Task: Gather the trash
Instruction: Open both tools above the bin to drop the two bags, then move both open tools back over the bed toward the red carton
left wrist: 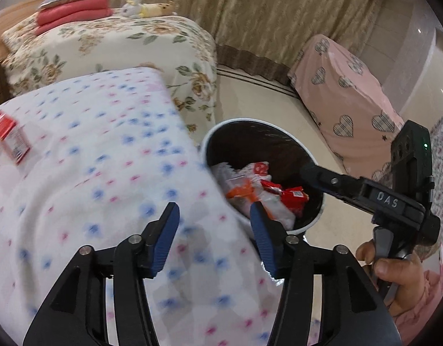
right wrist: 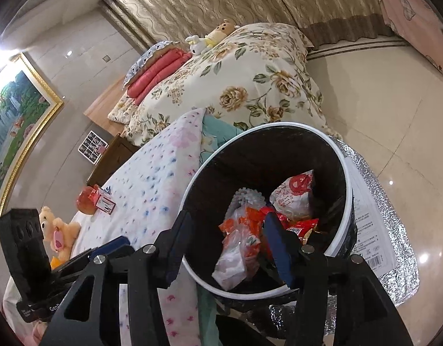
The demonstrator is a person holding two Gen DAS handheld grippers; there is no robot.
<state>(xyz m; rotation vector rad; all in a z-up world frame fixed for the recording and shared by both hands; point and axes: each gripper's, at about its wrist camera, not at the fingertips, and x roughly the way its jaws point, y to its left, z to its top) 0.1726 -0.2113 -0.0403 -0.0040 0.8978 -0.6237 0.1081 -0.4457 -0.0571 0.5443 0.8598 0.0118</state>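
1. Trash first: from my right wrist view the round trash bin (right wrist: 344,178), white-rimmed with a black liner, stands on the floor tight against the side of the bed. It holds a heap of crumpled wrappers (right wrist: 244,239), orange, red and white, with a white bag printed in red (right wrist: 296,193) on top toward the back.
2. My right gripper (right wrist: 225,236) hangs over the bin's mouth, its blue pads spread apart with nothing between them. The wrappers lie below the gap, inside the bin.
3. My left gripper (left wrist: 214,229) is spread as well and carries nothing. One pad sits over the bedspread (left wrist: 86,184), white with small blue and pink flowers, and the other over the near rim of the trash bin (left wrist: 233,121).
4. In the left view the right gripper (left wrist: 310,171) reaches in from the side with its tips over the bin, and a hand (left wrist: 394,271) is wrapped round its handle.
5. Still on the bedspread I can see a red and white carton (right wrist: 106,200) beside a red cellophane-like object (right wrist: 87,200); in the left view the carton (left wrist: 9,135) sits at the far left edge, blurred.
6. A teddy bear (right wrist: 56,230) lies near those on the bed.
7. A silver foil mat (right wrist: 394,230) lies on the tiled floor beside the bin, partly under it.
8. Behind, a second bed with a floral cover (right wrist: 250,86) carries folded red blankets (right wrist: 155,77) and soft toys (right wrist: 213,36).
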